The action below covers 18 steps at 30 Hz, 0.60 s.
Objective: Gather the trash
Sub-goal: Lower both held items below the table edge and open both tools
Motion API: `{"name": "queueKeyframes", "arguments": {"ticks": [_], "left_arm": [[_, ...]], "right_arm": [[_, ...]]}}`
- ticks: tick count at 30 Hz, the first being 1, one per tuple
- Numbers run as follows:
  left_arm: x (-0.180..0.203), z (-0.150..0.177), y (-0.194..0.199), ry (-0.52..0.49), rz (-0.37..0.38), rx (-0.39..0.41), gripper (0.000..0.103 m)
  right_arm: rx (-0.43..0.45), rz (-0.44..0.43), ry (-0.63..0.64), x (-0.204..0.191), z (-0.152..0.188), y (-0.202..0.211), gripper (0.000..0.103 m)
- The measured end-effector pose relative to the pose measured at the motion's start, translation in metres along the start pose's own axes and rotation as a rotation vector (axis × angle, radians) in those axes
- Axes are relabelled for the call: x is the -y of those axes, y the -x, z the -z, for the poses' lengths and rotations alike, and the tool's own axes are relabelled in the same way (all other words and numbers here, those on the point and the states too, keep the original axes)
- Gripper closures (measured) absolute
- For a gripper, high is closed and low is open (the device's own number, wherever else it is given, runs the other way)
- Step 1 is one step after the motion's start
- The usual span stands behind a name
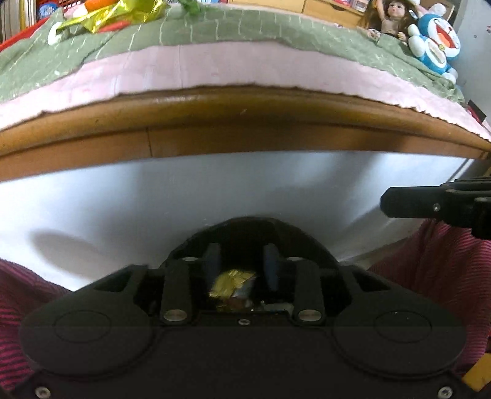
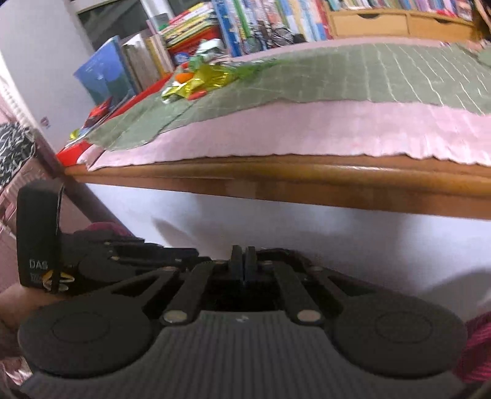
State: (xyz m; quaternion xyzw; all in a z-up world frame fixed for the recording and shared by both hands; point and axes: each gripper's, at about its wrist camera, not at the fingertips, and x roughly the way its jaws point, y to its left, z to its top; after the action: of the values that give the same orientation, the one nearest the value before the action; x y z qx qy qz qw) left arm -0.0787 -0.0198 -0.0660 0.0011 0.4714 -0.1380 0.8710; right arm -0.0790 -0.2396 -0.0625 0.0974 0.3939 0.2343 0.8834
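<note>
Here, crumpled gold foil wrapper [image 1: 231,284] lies loose between parted left gripper [image 1: 242,264] fingers; right gripper [image 2: 243,265] fingers closed, empty.

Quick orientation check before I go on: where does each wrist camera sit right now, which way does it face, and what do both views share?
Left wrist: on the left gripper, below the table edge, facing the bed-like top; open fingers with a gold wrapper between them, red sleeve.
Right wrist: on the right gripper, facing the same edge toward the bookshelf; shut fingers.
Shared: green cloth, foil trash pile, table edge.
</note>
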Motion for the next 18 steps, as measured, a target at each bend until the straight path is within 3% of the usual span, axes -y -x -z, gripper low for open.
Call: {"name": "queueKeyframes", "arguments": {"ticks": [7,8,12,15,18], "left_arm": [[0.001,0.0,-0.003,0.0,-0.013,-0.002,0.049],[0.001,-0.001,-0.003,0.002,-0.013,-0.001,0.048],[0.0,-0.005,0.0,0.009,-0.016,0.01,0.034],[-0.002,-0.012,0.008,0.023,-0.004,0.029,0.025],[-0.008,-0.027,0.027,0.036,0.003,0.098,0.022]], "right_arm": [[-0.006,0.019,-0.02,0.005,-0.001,-0.002,0.092],[-0.006,0.021,-0.022,0.006,-0.002,-0.002,0.088],[0.001,0.021,-0.021,0.007,-0.003,0.0,0.056],[0.011,0.01,0.0,0.006,-0.008,0.002,0.046],[0.04,-0.032,0.03,0.003,-0.02,0.009,0.035]]}}
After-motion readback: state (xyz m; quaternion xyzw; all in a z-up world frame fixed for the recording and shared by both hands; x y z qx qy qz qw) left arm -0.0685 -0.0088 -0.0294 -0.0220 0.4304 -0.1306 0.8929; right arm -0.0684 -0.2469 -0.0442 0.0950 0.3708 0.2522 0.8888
